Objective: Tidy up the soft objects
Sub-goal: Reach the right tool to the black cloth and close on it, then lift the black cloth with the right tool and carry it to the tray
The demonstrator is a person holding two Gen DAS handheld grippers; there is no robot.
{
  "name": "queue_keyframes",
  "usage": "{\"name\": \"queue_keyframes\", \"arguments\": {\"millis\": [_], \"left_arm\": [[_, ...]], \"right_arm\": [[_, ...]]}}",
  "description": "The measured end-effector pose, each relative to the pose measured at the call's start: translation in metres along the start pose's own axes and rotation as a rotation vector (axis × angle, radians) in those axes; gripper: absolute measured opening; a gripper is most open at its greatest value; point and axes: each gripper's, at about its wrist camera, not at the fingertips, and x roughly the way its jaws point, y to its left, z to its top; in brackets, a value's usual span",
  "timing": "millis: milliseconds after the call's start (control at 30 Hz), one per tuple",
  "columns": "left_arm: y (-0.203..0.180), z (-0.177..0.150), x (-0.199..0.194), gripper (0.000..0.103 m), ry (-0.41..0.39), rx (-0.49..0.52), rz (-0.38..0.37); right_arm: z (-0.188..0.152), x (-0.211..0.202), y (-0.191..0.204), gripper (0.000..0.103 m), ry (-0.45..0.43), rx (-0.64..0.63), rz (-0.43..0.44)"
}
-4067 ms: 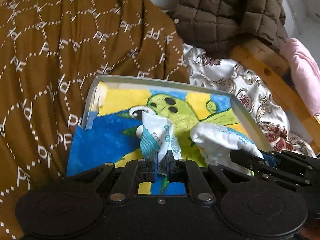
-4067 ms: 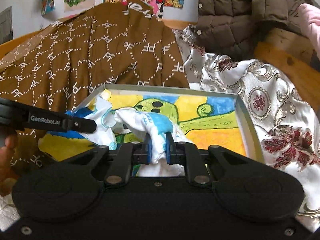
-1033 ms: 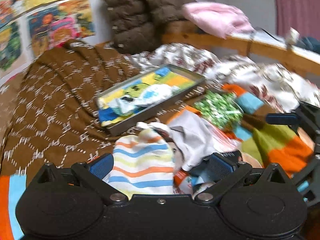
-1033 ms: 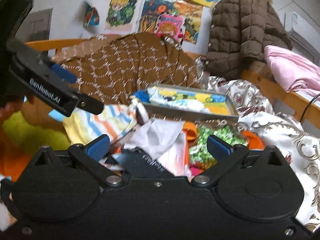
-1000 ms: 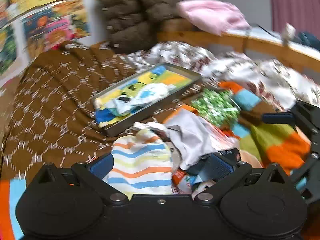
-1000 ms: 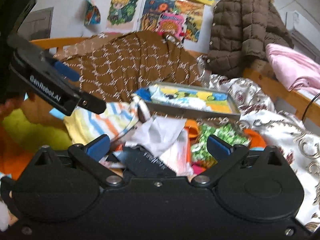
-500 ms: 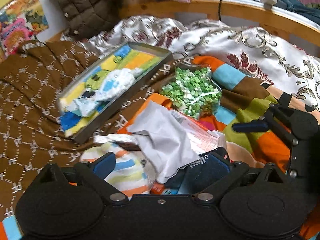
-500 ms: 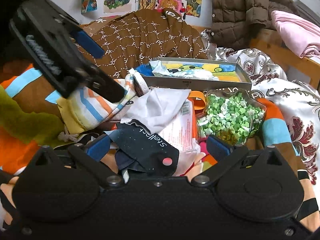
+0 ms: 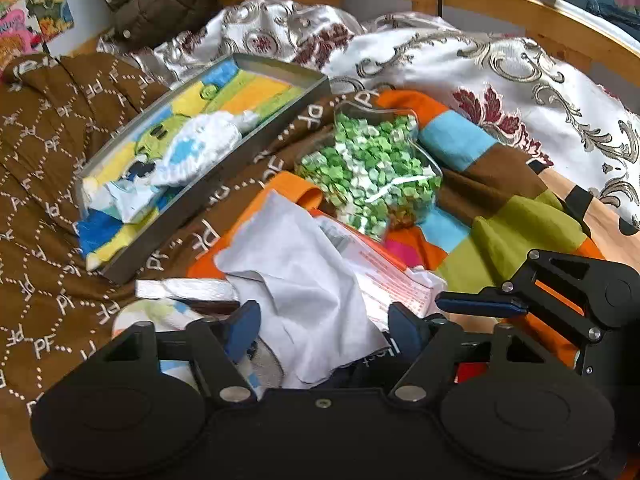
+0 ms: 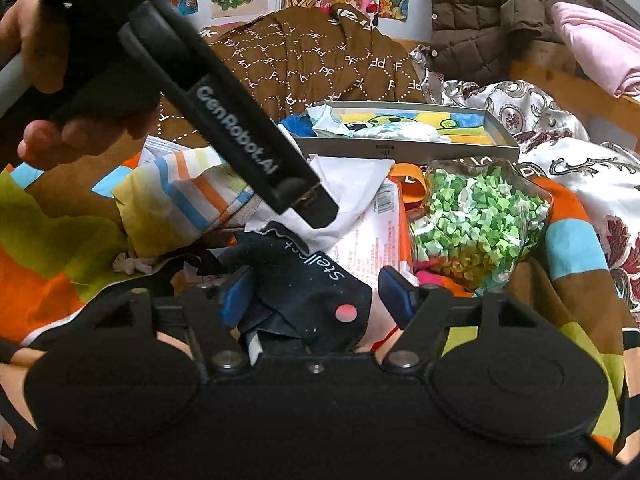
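1. Left wrist view: the left gripper point(image 9: 322, 330) has just been closing, and its jaws are half spread around a white cloth point(image 9: 300, 292) in the pile on the bed, not yet pinching it. The grey tray point(image 9: 224, 160) behind already holds a white-and-blue soft item point(image 9: 200, 148), so part of the sorting looks done.

2. Right wrist view: the right gripper point(image 10: 314, 298) has also just been closing, spread around a black sock point(image 10: 308, 284) without pressing it. A striped sock point(image 10: 180, 196) and a bag of green stars point(image 10: 476, 220) lie near; these are left to sort.
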Motion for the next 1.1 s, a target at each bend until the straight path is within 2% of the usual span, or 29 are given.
{"name": "queue_keyframes", "arguments": {"millis": [67,267,400,467,600,700,733,933,1100], "left_arm": [[-0.002,0.001,0.005,0.059,0.022,-0.004,-0.012],[-0.005,0.002,0.011,0.041,0.056,-0.022,-0.037],[0.0,0.004,0.015,0.028,0.077,-0.082,-0.046],[0.002,0.005,0.016,0.017,0.082,-0.101,-0.05],[0.003,0.007,0.018,0.011,0.091,-0.112,-0.039],[0.003,0.007,0.018,0.003,0.094,-0.112,-0.031],[0.002,0.006,0.018,0.001,0.093,-0.11,-0.029],[0.005,0.004,0.009,0.0,0.075,-0.112,-0.019],[0.009,-0.001,-0.005,0.0,0.05,-0.132,0.008]], "right_arm": [[0.0,0.0,0.0,0.058,0.0,-0.002,-0.002],[-0.001,0.001,-0.003,0.051,-0.001,-0.003,-0.003],[0.0,0.001,-0.001,0.045,0.001,-0.022,-0.008],[-0.001,0.001,0.0,0.042,0.002,-0.041,-0.011],[0.0,0.002,0.004,0.032,0.006,-0.072,-0.016],[0.0,0.002,0.007,0.029,0.007,-0.092,-0.024],[0.0,0.003,0.007,0.024,0.007,-0.096,-0.023],[0.0,0.002,0.009,0.008,0.001,-0.111,-0.011],[0.0,-0.002,0.009,0.003,-0.016,-0.116,-0.004]]}}
